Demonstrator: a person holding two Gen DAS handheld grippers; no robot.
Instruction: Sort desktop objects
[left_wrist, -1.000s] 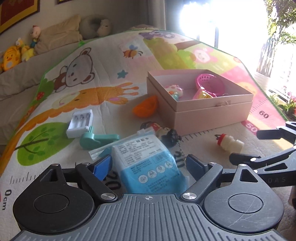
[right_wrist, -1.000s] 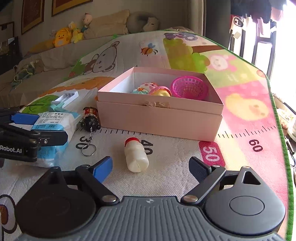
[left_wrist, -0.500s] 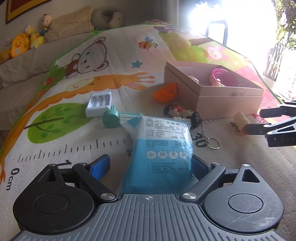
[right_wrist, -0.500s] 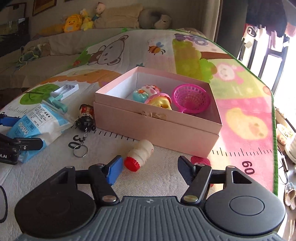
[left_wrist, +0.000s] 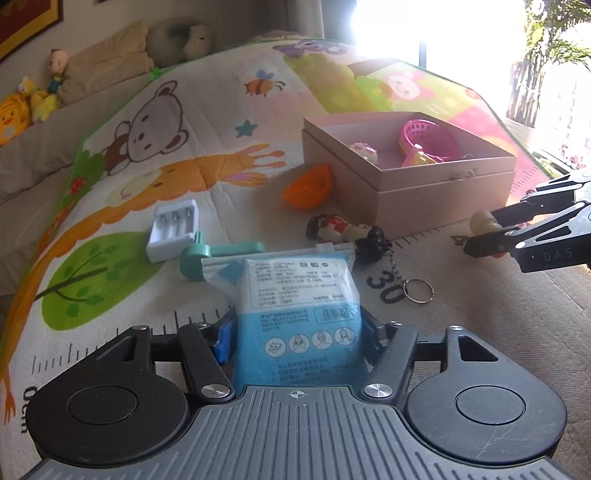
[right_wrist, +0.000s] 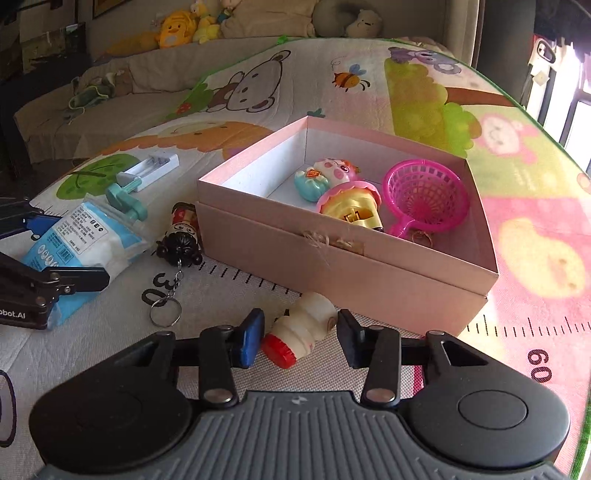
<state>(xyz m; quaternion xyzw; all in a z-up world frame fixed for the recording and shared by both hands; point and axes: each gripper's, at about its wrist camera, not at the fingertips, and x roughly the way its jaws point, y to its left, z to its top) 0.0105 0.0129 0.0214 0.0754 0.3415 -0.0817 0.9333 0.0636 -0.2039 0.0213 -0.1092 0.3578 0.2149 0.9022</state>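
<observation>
My left gripper (left_wrist: 297, 341) is shut on a blue and white packet (left_wrist: 301, 306) lying on the play mat; it also shows in the right wrist view (right_wrist: 79, 243). My right gripper (right_wrist: 297, 338) stands around a small white bottle with a red cap (right_wrist: 299, 338) lying in front of the pink box (right_wrist: 332, 254); its fingers sit close to the bottle with narrow gaps. The bottle (left_wrist: 484, 221) shows between the right fingers in the left wrist view. The pink box (left_wrist: 436, 188) holds a pink basket (right_wrist: 424, 195) and small toys (right_wrist: 332, 177).
A doll keychain (right_wrist: 181, 240) with a ring lies left of the box. A teal clip (left_wrist: 218, 254), a white battery charger (left_wrist: 173, 229) and an orange slice toy (left_wrist: 308, 186) lie on the mat. A sofa with plush toys (right_wrist: 177, 26) stands behind.
My left gripper has closed on the packet. My right gripper has moved forward and narrowed around the bottle.
</observation>
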